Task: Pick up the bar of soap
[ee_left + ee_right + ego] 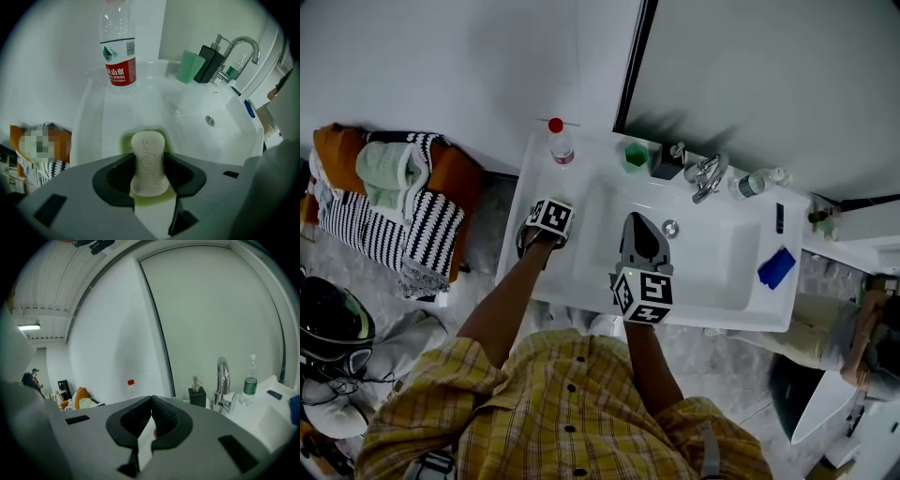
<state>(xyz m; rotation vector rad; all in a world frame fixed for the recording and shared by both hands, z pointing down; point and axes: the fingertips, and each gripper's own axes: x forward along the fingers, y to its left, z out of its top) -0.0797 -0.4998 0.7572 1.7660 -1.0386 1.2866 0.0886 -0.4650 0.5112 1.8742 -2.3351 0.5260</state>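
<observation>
One bar of soap [149, 161] lies on a green dish [123, 143] on the left ledge of the sink [93, 112]. The left gripper [150, 172] has its jaws spread to either side of the bar's narrow waist, not clamping. The bar looks hard, light and probably slick, so squeezing at that waist should stop it squirting out. The right gripper [151, 401] hangs over the basin, jaws closed on nothing.

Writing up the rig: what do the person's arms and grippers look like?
The left gripper and right gripper have grey bodies with black ribbed pads; each carries a cube of black-and-white square markers. The shirt is yellow plaid with dark buttons.
</observation>
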